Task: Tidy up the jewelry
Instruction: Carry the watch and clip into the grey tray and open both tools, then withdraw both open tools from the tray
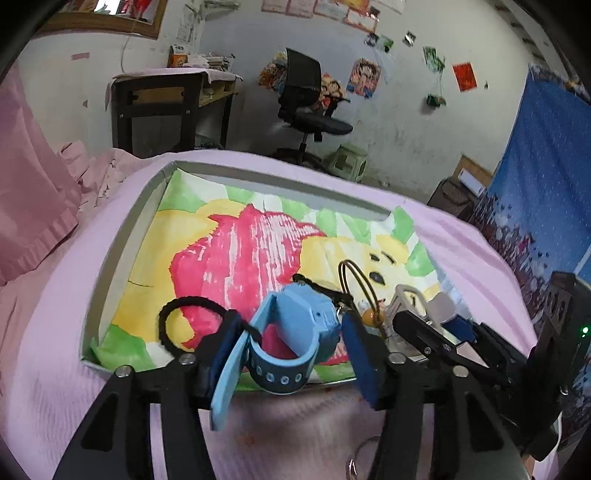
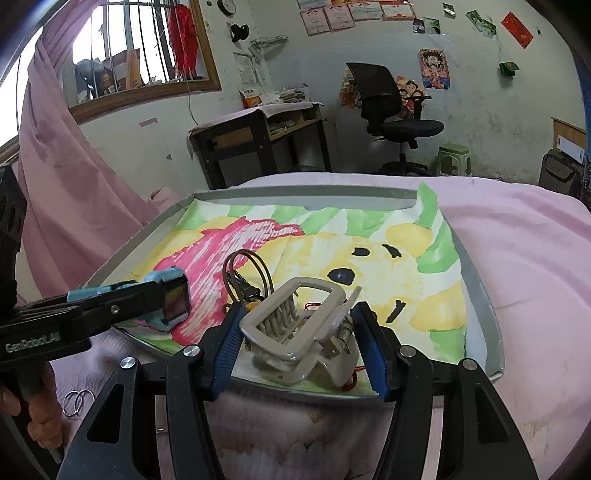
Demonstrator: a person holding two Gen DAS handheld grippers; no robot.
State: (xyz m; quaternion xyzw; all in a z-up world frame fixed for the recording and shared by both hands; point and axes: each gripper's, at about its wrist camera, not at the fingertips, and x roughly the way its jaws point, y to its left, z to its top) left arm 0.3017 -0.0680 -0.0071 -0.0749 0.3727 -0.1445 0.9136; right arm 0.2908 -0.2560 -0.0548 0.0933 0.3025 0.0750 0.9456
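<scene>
Now your left gripper (image 1: 291,343) straddles the blue smartwatch (image 1: 295,332) at the tray's (image 1: 122,236) near edge, pads apart; your right gripper (image 2: 299,343) brackets the beige claw clip (image 2: 295,332) beside it, unclamped.

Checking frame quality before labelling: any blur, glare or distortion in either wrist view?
Left wrist: strong fisheye bending with dark corner vignette; blue watch close to the lens and soft; window blown out. Right wrist: same barrel distortion; window overexposed at upper left; hair claw fairly sharp; no harsh shadows on the tray.
</scene>
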